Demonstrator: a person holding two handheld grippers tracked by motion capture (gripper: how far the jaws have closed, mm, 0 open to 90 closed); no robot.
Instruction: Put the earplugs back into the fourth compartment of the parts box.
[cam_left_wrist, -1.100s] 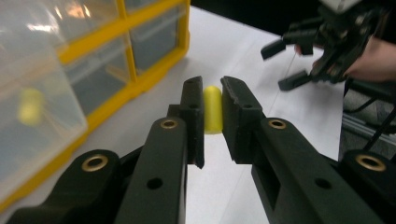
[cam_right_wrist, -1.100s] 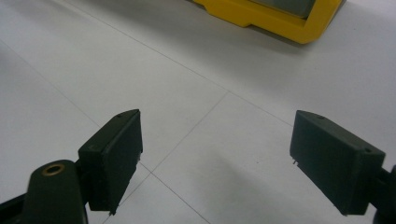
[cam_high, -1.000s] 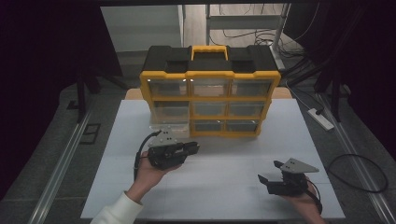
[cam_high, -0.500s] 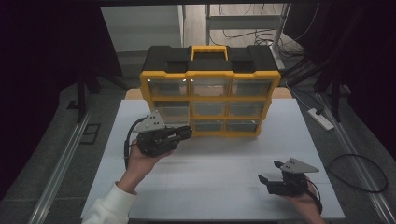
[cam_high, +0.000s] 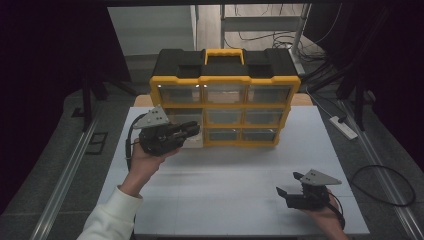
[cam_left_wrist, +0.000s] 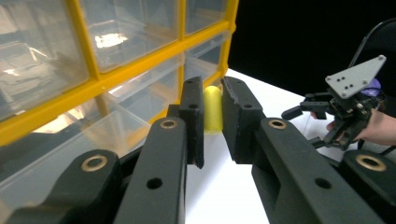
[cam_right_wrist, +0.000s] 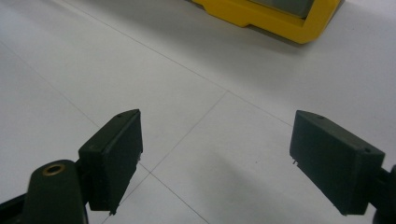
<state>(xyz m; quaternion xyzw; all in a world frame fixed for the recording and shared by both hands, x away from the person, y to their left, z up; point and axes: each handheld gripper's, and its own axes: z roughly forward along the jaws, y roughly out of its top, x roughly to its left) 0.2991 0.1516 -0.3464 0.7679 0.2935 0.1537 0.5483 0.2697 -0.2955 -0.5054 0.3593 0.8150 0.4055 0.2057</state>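
One yellow-framed drawer cabinet (cam_high: 225, 97) at 12 o'clock on the white counter (cam_high: 230, 175); nine clear drawers, three rows of three. Two claws. Left claw (cam_high: 192, 129) at 10 o'clock, beside the bottom-left drawer (cam_high: 189, 136), jaws nearly closed, nothing visibly gripped. Right claw (cam_high: 289, 186) at 5 o'clock near the front edge, jaws wide apart, empty. Open counter between them.

Contents of the clear drawers (cam_left_wrist: 116, 37) in the yellow organizer (cam_high: 225, 82) lost behind glare and blur. Lower left drawer (cam_high: 192, 135) partly covered in the high view by the left hand-held gripper (cam_high: 192, 131). Organizer's corner (cam_right_wrist: 280, 16) cut off by the top edge of the right gripper view. Person's right hand (cam_high: 325, 215) clipped at the bottom edge.
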